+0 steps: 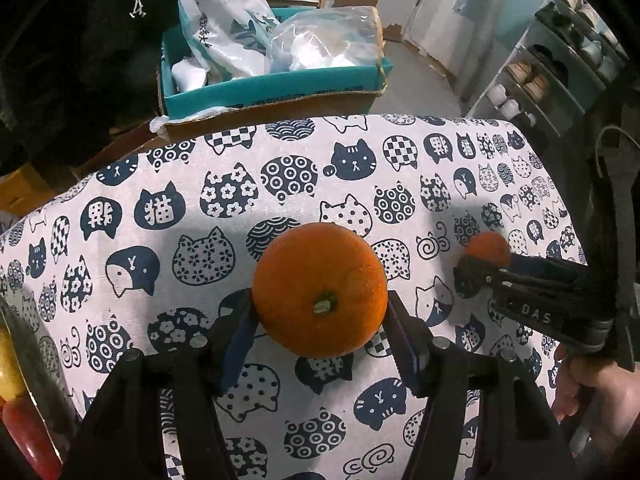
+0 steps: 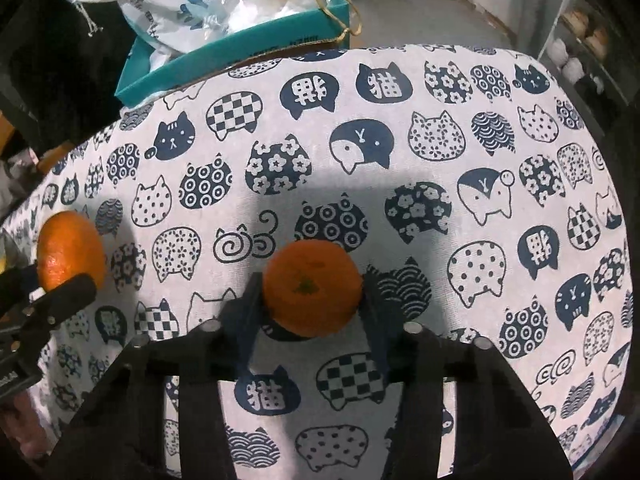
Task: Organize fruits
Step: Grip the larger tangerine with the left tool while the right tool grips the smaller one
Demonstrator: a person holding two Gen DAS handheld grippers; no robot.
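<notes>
A large orange (image 1: 320,280) with its stem end facing me sits between the pads of my left gripper (image 1: 319,302), which is shut on its sides over the cat-print cloth (image 1: 160,208). A smaller tangerine (image 2: 312,284) is pinched between the fingers of my right gripper (image 2: 312,292), shut on it just above the cloth (image 2: 480,140). Each view shows the other pair: the right gripper (image 1: 478,270) with the tangerine (image 1: 486,245) at the right, and the left gripper (image 2: 64,292) with the orange (image 2: 68,250) at the left. I cannot tell whether either fruit touches the cloth.
A teal cardboard box (image 1: 276,88) stuffed with plastic bags stands behind the table's far edge. A shoe rack (image 1: 552,64) is at the back right. Yellow and red fruit (image 1: 12,380) show at the left edge. A hand (image 1: 596,392) holds the right gripper.
</notes>
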